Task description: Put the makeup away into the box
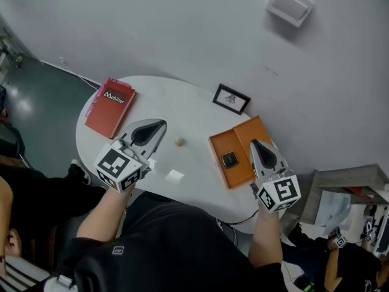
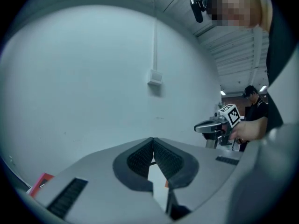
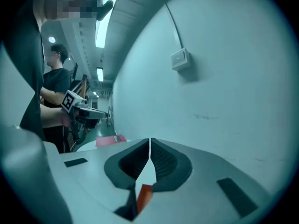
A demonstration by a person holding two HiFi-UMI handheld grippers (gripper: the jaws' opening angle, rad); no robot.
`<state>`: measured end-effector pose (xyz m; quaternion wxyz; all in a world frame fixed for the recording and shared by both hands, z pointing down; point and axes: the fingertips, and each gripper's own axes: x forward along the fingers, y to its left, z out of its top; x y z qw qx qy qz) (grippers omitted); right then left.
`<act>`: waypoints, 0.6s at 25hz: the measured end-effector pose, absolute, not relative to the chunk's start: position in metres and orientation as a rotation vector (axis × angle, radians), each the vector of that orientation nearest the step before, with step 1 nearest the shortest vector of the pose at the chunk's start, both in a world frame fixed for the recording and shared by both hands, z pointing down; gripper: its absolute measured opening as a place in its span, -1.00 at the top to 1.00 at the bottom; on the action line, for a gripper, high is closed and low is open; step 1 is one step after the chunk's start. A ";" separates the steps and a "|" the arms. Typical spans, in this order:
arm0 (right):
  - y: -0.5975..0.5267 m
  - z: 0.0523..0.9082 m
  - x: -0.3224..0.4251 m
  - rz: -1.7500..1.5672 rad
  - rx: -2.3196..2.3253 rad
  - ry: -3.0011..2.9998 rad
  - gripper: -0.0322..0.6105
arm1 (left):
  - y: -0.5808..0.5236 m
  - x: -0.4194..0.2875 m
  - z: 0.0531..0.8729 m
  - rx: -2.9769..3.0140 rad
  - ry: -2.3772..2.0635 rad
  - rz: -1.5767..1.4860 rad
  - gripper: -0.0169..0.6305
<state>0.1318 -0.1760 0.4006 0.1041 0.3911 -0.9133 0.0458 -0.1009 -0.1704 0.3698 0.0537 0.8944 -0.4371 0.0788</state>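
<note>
An open orange box (image 1: 220,149) lies on the right part of the white round table (image 1: 176,105), with a black compact (image 1: 229,159) inside it. A small beige round item (image 1: 180,142) sits at the table's middle, and a small white block (image 1: 174,176) lies near the front edge. My right gripper (image 1: 255,143) hovers over the box, shut with nothing between its jaws (image 3: 149,140). My left gripper (image 1: 161,125) hangs left of the beige item, also shut and empty (image 2: 152,139). Both are raised well above the table.
A red book (image 1: 110,107) lies at the table's left and a small black picture frame (image 1: 231,98) stands at the back. A white wall box (image 1: 289,3) is mounted above. Another person (image 2: 254,106) stands in the background.
</note>
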 end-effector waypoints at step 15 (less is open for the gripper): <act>-0.177 0.421 -0.071 0.303 1.202 -2.706 0.31 | -0.173 -0.189 0.400 2.864 -0.954 0.285 0.91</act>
